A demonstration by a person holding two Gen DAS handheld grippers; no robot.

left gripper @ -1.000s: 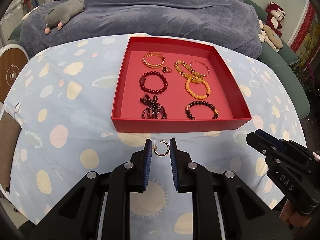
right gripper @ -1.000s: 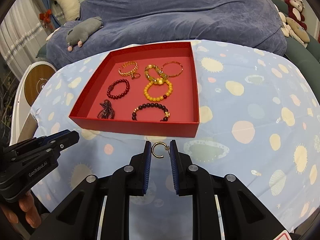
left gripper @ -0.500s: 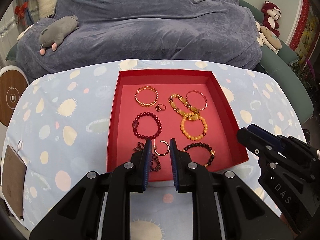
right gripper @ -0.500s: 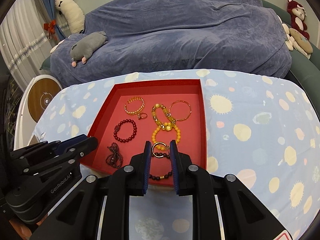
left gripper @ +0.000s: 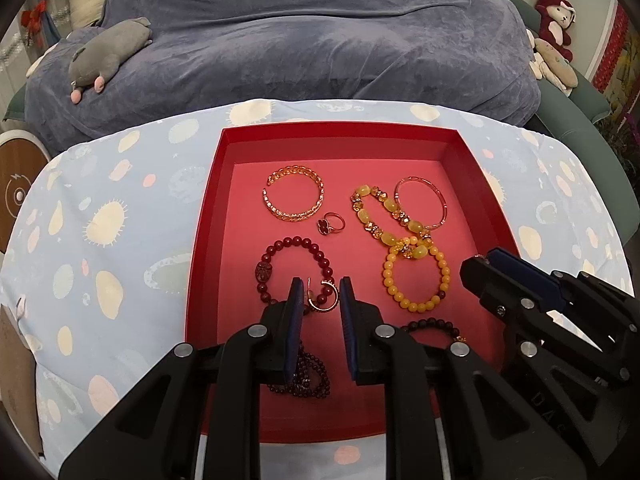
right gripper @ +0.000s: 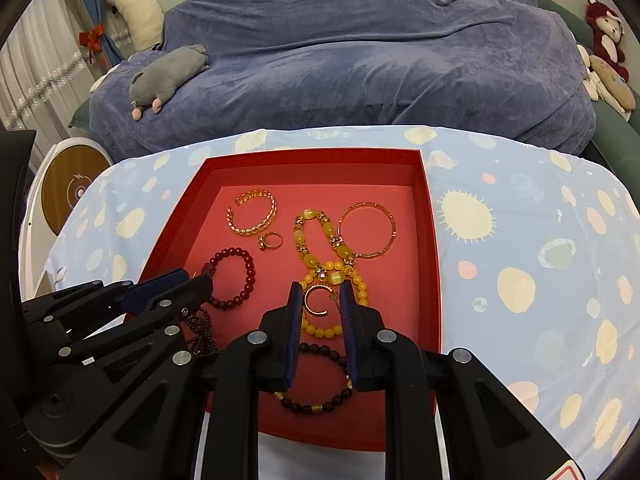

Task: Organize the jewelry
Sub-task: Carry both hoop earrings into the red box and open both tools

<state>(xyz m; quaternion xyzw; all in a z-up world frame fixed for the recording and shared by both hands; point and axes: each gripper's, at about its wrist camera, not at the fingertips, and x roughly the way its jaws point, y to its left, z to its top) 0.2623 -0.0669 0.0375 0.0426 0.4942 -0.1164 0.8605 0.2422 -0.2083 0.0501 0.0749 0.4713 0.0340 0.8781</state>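
A red tray (left gripper: pixel 204 216) (right gripper: pixel 434 240) on the spotted blue cloth holds several bracelets and a ring (left gripper: pixel 331 224). My left gripper (left gripper: pixel 320 294) is shut on a gold hoop earring (left gripper: pixel 323 296) and holds it over the dark red bead bracelet (left gripper: pixel 276 264) in the tray. My right gripper (right gripper: pixel 319 298) is shut on a second gold hoop earring (right gripper: pixel 317 300) and holds it over the yellow bead bracelet (right gripper: pixel 320 330). Each gripper also shows at the side of the other's view, the right one (left gripper: pixel 492 268) and the left one (right gripper: pixel 196 280).
Behind the table lies a sofa under a blue blanket (left gripper: pixel 320 40) with a grey plush toy (left gripper: pixel 108 52). More plush toys (left gripper: pixel 554 52) sit at the right. A round wooden-topped stool (right gripper: pixel 72 188) stands at the left. A dark bead bracelet (right gripper: pixel 316 400) and a dark necklace (left gripper: pixel 304 376) lie near the tray's front.
Both grippers have moved forward from in front of the tray to above it, each still holding its hoop earring.
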